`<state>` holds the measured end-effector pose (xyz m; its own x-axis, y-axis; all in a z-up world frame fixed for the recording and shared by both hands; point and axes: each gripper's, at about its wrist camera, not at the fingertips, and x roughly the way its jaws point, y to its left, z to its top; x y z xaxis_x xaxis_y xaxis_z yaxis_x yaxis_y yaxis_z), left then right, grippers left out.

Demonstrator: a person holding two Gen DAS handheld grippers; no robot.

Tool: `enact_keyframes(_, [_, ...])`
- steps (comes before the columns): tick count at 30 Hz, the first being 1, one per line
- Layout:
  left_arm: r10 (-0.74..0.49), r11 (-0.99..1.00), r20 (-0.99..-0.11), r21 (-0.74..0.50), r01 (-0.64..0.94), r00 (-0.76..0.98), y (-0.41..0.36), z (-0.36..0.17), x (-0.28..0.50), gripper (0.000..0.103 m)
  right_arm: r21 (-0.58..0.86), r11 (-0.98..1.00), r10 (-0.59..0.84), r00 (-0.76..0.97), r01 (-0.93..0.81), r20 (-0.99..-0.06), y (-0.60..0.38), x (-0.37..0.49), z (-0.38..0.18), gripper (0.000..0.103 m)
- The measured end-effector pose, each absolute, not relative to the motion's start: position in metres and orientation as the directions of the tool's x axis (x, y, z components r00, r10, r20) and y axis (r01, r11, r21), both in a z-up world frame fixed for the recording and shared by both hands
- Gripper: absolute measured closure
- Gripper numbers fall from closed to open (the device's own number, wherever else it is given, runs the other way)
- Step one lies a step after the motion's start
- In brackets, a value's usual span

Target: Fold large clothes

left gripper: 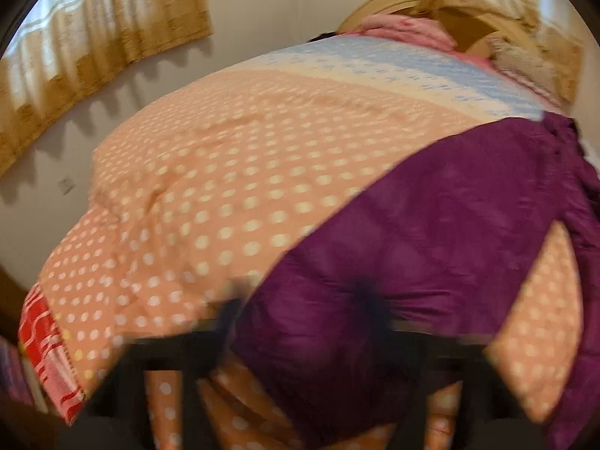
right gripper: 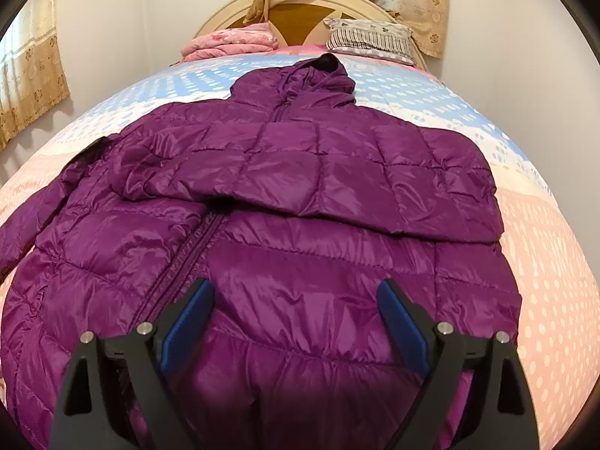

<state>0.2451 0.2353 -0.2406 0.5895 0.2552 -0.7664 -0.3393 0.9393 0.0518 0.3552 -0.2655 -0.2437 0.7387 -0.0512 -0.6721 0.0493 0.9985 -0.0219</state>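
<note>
A purple quilted hooded puffer jacket (right gripper: 300, 195) lies front-up on a bed covered with a polka-dot quilt in peach, cream and blue bands (right gripper: 543, 255), hood toward the rounded cream wooden headboard (right gripper: 300, 9), hem toward the camera. In the right wrist view one sleeve is folded across the chest, reaching toward the picture's left, and the zipper runs diagonally down the lower body. The other sleeve trails off at the left edge of that view. The right tongs (right gripper: 296, 322) hang over the lower front of the jacket, blue pads (right gripper: 187, 318) spread wide, nothing between them but the fabric below; not clear if the tips touch it. The left wrist view is heavily motion-blurred: left tongs (left gripper: 300, 300) show only as dark smears at the bottom, on the edge of the jacket (left gripper: 431, 232) where puckered folds radiate from a dark spot. The jaws read as drawn nearly together, and the pucker suggests fabric pinched between them, though blur hides the pads. Folded pink bedding (right gripper: 232, 43) and a striped pillow (right gripper: 371, 37) sit at the head of the bed. Beige patterned curtains (left gripper: 93, 22) hang on the white wall.
</note>
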Motion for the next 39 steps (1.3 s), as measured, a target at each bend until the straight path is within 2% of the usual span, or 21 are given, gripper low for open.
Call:
enact_keyframes(3, [0.277,0.944,-0.749,0.096,-0.315,0.602,0.224,-0.227,0.246,0.098,0.011,0.999,-0.023,0.749,0.04,-0.662,-0.27,0.35,-0.24,0.011])
enact_keyframes(6, [0.303,0.941,-0.697,0.11,-0.322,0.65,0.223,-0.196,0.246,0.098,0.026,0.999,-0.019,0.757,0.048,-0.653,-0.278,0.344,-0.234,0.011])
enact_keyframes(12, [0.322,0.942,-0.594,0.123,-0.313,0.737,0.211,-0.125,0.272,0.099,-0.061,0.991,-0.133,0.764,0.122,-0.631,-0.302,0.338,-0.217,0.011])
enact_keyframes(16, [0.262,0.965,-0.53,0.127,-0.23,0.806,0.172,-0.082,0.298,0.099,-0.05,0.985,-0.161,0.768,0.167,-0.62,-0.325,0.335,-0.21,0.011])
enact_keyframes(19, [0.169,0.985,-0.52,0.112,-0.129,0.838,0.127,-0.066,0.317,0.1,-0.054,0.979,-0.185,0.76,0.195,-0.623,-0.34,0.335,-0.212,0.011])
enact_keyframes(31, [-0.109,0.962,-0.555,0.151,0.229,0.824,-0.086,-0.088,0.369,0.1,-0.075,0.96,-0.254,0.727,0.269,-0.638,-0.377,0.323,-0.224,0.011])
enact_keyframes(39, [-0.193,0.912,-0.587,0.188,0.364,0.786,-0.189,-0.12,0.375,0.1,-0.082,0.945,-0.294,0.708,0.318,-0.642,-0.404,0.316,-0.232,0.011])
